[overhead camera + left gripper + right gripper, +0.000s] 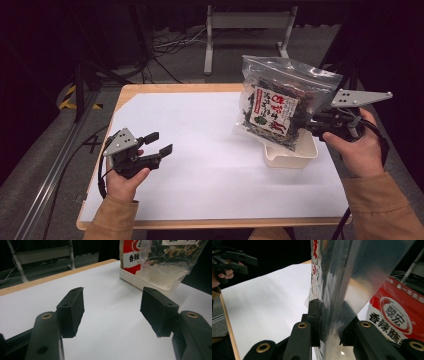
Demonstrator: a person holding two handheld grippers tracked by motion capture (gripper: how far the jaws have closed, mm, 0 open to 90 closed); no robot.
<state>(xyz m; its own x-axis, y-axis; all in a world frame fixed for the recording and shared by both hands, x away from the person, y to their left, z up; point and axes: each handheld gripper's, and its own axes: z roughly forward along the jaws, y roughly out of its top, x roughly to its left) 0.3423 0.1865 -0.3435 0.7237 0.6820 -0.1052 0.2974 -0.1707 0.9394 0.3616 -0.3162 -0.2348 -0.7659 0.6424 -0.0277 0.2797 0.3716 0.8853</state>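
Observation:
A clear zip bag [280, 107] of dark dried snack with a white and red label hangs tilted over a white tray [290, 159] at the table's right. My right gripper [302, 122] is shut on the bag's right edge; in the right gripper view the jaws [329, 322] pinch the clear film [342, 277]. A red and white packet [397, 315] lies below, and it shows in the tray [140, 280] beside the bag [160, 255]. My left gripper [159, 142] is held at the table's left, open, with nothing between its pads [112, 312].
A white sheet [200, 150] covers the wooden table [165, 88]. A grey metal stand [245, 22] and cables [165, 45] are on the floor beyond the far edge. The left hand and its gripper [234, 261] show far off in the right gripper view.

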